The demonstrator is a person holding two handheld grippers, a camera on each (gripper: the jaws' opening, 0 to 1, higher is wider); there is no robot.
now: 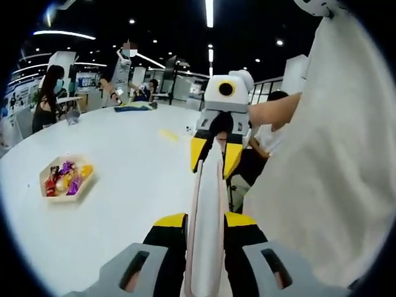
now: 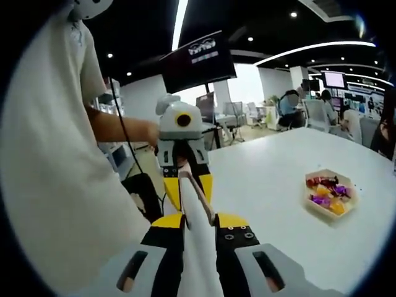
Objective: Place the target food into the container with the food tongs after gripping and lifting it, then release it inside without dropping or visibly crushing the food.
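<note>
Pale food tongs (image 1: 207,253) run straight between my two grippers, and each one grips an end. My left gripper (image 1: 205,221) is shut on the near end in the left gripper view, with my right gripper (image 1: 213,162) facing it, clamped on the far end. In the right gripper view my right gripper (image 2: 199,221) is closed on the tongs (image 2: 201,260) and my left gripper (image 2: 189,192) faces it. A hexagonal wooden container (image 1: 44,175) (image 2: 309,197) holds several wrapped sweets in purple, orange and red. It sits on the white table (image 1: 124,148) (image 2: 272,179), well away from both grippers.
A person in a pale shirt (image 1: 322,161) (image 2: 49,154) stands close at the table's edge, forearm (image 1: 272,111) reaching to the gripper. Several people sit at tables in the background (image 1: 46,102) (image 2: 291,105). Small items lie at the table's far side (image 1: 133,107).
</note>
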